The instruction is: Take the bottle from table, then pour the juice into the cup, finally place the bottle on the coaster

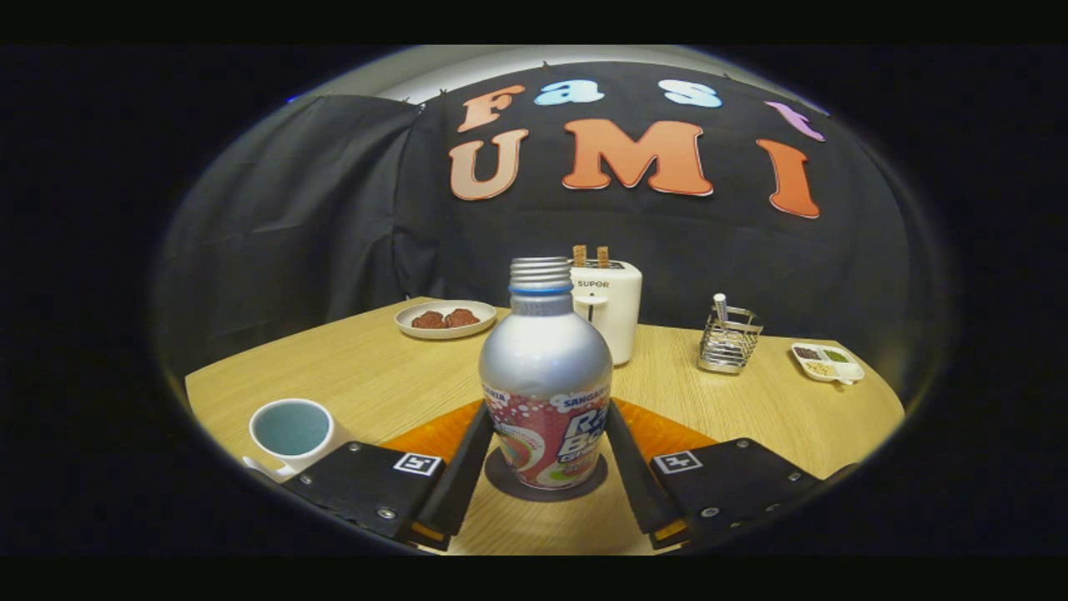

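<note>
Bottle on the coaster, fingers at its sides.

Left to right: the cup point(291, 429) sits left of the gripper point(546, 455); the uncapped bottle point(546, 380) stands upright on the dark coaster point(546, 488), fingers against both sides, likely a steadying hold before release. Open table point(375, 367) lies beyond, toaster point(613, 305) and rack point(728, 338) well apart.

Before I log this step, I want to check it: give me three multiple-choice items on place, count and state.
1. The bottle stands on: A) the coaster B) a plate C) the toaster
2. Brown slices sticking out of the toaster: A) one B) two C) four
3. The bottle's mouth is: A) capped B) uncapped C) corked

Answers: 1 A, the dark disc lies under its base, between the tongs. 2 B, two tops show. 3 B, bare threads show at the neck.
</note>
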A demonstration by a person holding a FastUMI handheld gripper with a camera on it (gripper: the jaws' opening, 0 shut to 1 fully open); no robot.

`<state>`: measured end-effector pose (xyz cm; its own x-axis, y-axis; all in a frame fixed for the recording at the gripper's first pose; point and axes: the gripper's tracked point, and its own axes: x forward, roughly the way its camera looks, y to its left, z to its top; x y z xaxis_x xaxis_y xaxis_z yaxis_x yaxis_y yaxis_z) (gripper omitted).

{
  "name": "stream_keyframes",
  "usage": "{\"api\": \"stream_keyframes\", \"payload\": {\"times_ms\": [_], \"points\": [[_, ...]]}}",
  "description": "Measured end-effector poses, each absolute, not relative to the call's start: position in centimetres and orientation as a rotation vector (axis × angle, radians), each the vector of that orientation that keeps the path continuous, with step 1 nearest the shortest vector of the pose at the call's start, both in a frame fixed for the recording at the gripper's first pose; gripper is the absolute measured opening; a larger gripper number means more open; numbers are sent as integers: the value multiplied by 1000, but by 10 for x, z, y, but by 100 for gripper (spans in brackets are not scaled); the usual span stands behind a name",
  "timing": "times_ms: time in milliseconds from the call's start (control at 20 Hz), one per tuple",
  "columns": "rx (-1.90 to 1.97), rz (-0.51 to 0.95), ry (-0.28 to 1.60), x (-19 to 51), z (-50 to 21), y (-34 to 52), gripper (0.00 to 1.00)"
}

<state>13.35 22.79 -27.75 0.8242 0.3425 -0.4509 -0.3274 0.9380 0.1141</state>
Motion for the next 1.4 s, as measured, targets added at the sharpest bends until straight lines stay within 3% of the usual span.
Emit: {"api": "stream_keyframes", "payload": {"times_ms": [250, 600, 1000, 1400], "points": [[50, 359, 528, 123, -288, 225, 82], [32, 367, 424, 109, -241, 213, 97], [23, 332, 217, 74, -137, 176, 97], [64, 306, 190, 26, -66, 131, 97]]}}
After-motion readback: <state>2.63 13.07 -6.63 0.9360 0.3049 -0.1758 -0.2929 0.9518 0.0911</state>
